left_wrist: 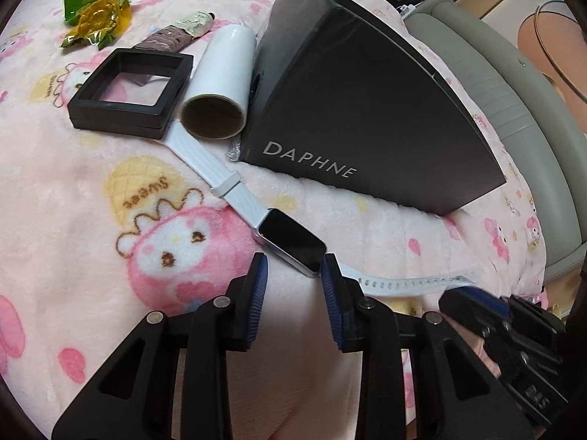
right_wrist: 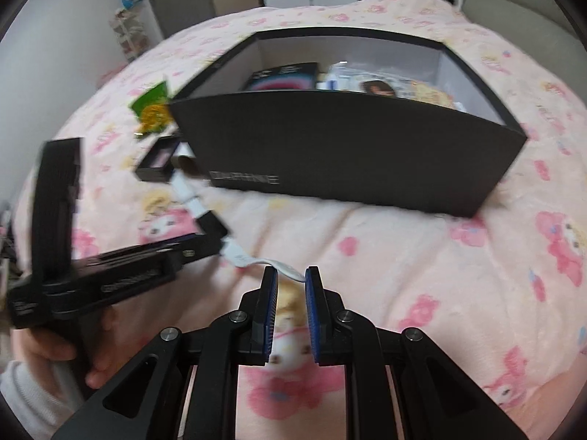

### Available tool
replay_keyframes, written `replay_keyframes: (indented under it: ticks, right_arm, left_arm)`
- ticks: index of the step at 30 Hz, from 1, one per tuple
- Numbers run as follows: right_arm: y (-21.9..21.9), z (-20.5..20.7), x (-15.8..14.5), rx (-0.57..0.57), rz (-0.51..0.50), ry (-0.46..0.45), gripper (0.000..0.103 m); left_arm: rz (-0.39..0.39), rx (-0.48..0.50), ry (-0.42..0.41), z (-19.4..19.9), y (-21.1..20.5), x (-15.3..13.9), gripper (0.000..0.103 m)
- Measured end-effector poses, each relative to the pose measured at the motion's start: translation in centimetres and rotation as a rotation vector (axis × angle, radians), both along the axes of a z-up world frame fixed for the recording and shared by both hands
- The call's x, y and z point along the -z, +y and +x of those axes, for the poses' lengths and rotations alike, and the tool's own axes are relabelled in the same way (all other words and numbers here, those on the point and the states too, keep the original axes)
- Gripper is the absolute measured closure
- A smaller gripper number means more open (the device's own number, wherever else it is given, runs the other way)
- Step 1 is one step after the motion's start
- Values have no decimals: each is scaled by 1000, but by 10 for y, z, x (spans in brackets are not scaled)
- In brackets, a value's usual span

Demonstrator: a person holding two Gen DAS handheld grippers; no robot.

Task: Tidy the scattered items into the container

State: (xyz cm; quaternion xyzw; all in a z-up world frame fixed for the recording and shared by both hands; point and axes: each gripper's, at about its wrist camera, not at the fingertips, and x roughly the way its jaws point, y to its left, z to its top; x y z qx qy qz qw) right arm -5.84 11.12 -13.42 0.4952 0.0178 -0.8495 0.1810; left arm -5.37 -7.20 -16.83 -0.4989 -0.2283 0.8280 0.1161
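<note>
A white-strapped smartwatch (left_wrist: 291,240) lies flat on the pink blanket in front of the black DAPHNE box (left_wrist: 367,110). My left gripper (left_wrist: 293,267) is open, its fingertips on either side of the watch's near end without gripping it. My right gripper (right_wrist: 290,275) is open around the tip of the watch strap (right_wrist: 282,266); it also shows in the left wrist view (left_wrist: 473,304) at the strap's end. The box (right_wrist: 348,157) is open on top with several items inside.
A white roll (left_wrist: 220,84), a black square frame case (left_wrist: 132,91), a brown tube (left_wrist: 172,35) and a green and gold candy wrapper (left_wrist: 99,11) lie left of the box. A grey sofa edge (left_wrist: 513,110) runs along the right.
</note>
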Motion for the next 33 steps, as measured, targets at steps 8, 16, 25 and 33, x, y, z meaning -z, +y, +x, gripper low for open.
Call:
replay_keyframes:
  ticks: [8, 16, 25, 33]
  right_arm:
    - [-2, -4, 16, 3, -21, -68, 90]
    - [20, -13, 5, 134, 37, 16, 90]
    - [21, -9, 0, 113, 17, 6, 90]
    - [20, -5, -6, 106, 15, 18, 90]
  left_arm:
    - [50, -71, -22, -5, -41, -6, 71]
    - [190, -106, -123, -36, -67, 19, 56]
    - [47, -150, -74, -12, -76, 0, 97]
    - [-25, -160, -50, 34, -82, -18, 97]
